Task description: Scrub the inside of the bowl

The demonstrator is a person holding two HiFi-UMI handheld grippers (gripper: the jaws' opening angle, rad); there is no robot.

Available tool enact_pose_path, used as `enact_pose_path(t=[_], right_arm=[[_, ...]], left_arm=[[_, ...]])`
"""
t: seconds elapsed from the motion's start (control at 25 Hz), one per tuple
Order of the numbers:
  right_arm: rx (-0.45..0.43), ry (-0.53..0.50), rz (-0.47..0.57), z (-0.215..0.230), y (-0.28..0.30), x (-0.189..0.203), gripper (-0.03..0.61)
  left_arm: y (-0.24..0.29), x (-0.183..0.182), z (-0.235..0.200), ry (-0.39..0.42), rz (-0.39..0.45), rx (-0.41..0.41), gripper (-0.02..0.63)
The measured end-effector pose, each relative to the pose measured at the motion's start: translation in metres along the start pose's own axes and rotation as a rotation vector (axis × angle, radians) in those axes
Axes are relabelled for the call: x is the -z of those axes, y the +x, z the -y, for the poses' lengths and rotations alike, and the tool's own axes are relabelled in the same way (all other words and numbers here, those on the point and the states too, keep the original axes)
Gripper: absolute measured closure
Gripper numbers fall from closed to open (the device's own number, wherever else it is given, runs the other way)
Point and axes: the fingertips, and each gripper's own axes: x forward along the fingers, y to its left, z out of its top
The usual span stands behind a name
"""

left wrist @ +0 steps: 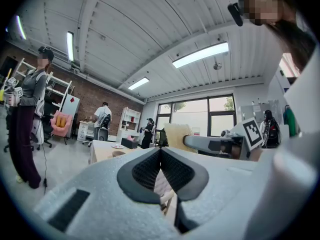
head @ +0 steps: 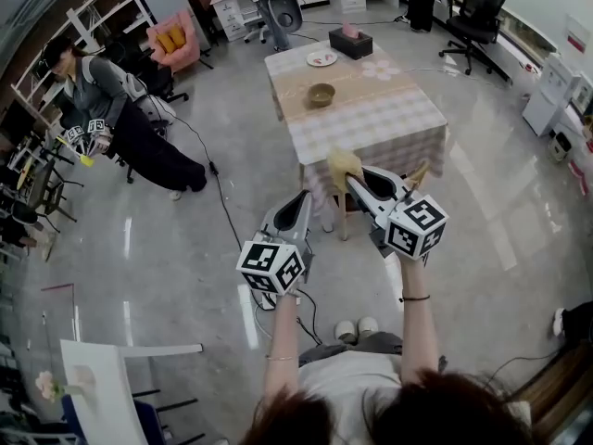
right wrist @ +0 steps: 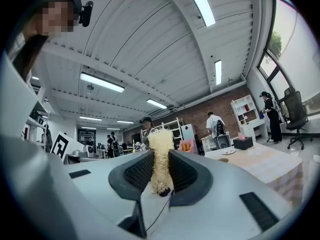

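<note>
Right tool [right wrist: 161, 171] clenched on pale fibrous scrubber [right wrist: 161, 151], held upright, apparently ready for scrubbing. Left tool [left wrist: 160, 154] clenched, empty. Bowl [head: 321, 94] sits on checked surface [head: 389, 119], well ahead, not yet reached.

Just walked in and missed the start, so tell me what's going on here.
A person is holding a claw tool in each hand. The right claw is shut on a pale yellow scrubber, held upright between its jaws. The left claw is shut and empty. The bowl sits on the checked table ahead, apart from both claws, with a plate and a tissue box beyond it. Scrubbing is not yet under way.
</note>
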Motion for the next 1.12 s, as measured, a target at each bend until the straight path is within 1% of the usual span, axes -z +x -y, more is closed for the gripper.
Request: enact_pose_path(t=[0.36, 0.64, 0.88, 1.12], right_arm=[[0.033, 0.030, -0.016, -0.005, 0.014, 0.022, 0.500], [0.035, 0.033, -0.038, 0.005, 0.021, 0.031, 0.500], [0.028, 0.024, -0.029, 0.035, 0.048, 0.020, 0.500], [-0.002, 0.009, -0.017, 0.067, 0.084, 0.008, 0.500]], left_arm=[[-0.008, 0.012, -0.024, -0.034, -0.019, 0.000, 0.603], [-0.001, 0.024, -0.035, -0.060, -0.023, -0.009, 0.603], [0.029, 0.013, -0.058, -0.049, -0.015, -0.016, 0.603], [0.062, 0.005, -0.085, -0.039, -0.004, -0.034, 0.603]])
